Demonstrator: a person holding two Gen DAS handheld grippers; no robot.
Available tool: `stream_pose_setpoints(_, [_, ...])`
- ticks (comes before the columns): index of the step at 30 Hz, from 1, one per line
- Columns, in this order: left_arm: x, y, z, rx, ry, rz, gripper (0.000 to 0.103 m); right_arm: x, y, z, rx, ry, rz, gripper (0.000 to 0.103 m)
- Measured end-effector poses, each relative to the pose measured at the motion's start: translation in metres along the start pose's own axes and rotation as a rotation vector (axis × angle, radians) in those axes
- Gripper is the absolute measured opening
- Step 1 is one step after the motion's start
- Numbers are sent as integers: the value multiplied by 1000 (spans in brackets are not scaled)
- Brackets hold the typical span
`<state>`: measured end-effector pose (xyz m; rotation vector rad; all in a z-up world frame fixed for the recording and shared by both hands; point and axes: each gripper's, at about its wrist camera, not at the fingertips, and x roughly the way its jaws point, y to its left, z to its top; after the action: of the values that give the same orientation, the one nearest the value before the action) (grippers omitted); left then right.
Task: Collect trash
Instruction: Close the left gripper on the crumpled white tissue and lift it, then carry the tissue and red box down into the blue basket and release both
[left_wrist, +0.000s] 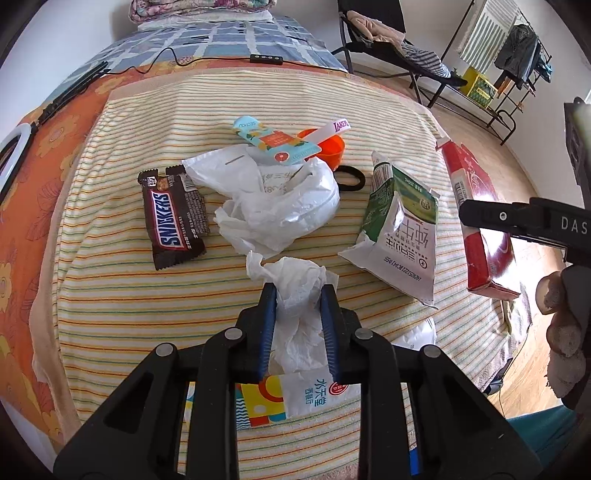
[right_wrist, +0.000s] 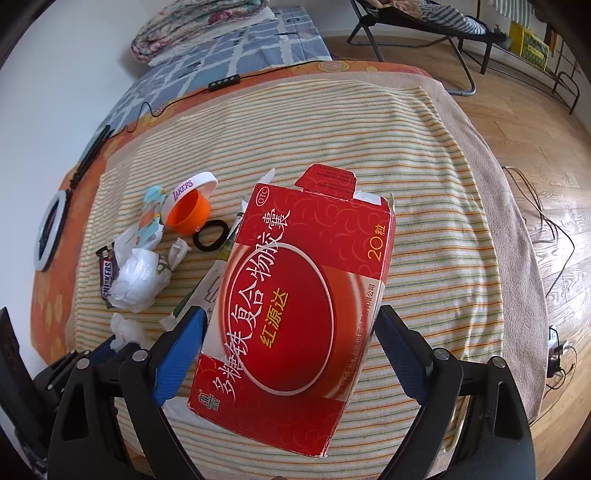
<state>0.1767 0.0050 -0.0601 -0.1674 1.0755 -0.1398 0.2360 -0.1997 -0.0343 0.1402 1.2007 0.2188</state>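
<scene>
The left claw (left_wrist: 298, 291) is closed on a crumpled tissue (left_wrist: 295, 291). The right claw (right_wrist: 290, 334) gapes wide astride the red box (right_wrist: 295, 295), long axis running away, jaws not visibly touching.

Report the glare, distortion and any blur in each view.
Left wrist: the fisheye bows the striped towel; glare whitens the red box beside the right gripper; the tissue in the left gripper stays sharp. Right wrist: sheen on the floor; box print crisp, dark corners.
</scene>
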Motion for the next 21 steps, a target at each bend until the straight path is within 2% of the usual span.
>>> stream_pose_setpoints(13, [-72, -5, 8, 55, -170, 19, 23, -55, 5, -30, -87, -102, 44, 91])
stream_pose_setpoints(21, [-107, -16, -26, 101, -187, 0, 23, -80, 17, -72, -186, -124, 51, 91])
